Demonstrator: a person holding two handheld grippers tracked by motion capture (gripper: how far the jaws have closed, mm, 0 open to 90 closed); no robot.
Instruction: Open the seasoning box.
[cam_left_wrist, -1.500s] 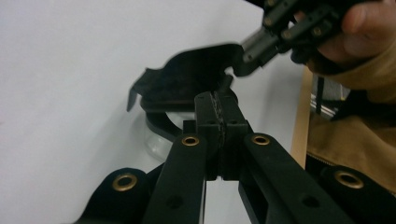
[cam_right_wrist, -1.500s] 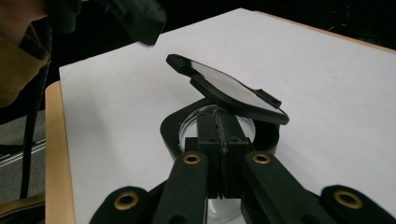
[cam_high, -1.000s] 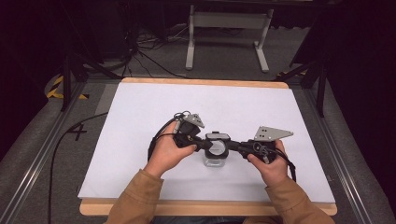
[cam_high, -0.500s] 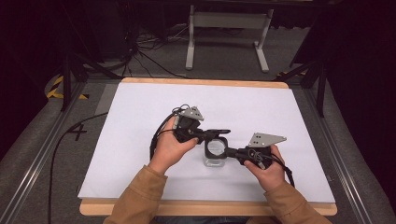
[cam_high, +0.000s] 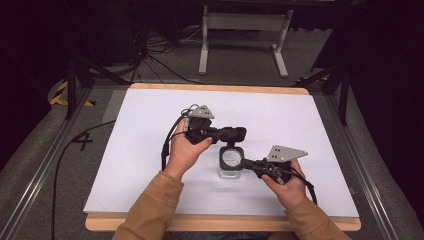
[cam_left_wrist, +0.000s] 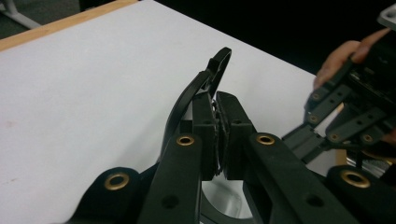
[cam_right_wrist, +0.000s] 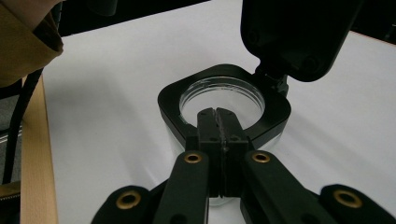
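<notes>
Container: at desk centre, we pin its rim with the closed right gripper.
Lid: at 12 o'clock, left gripper pinches it up.

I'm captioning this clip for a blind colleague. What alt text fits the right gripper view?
The right gripper, jaws shut, pinches the black rim of a clear container whose hinged lid stands open above it. The container sits on a white table; a tan sleeve fills the top-left corner.
</notes>
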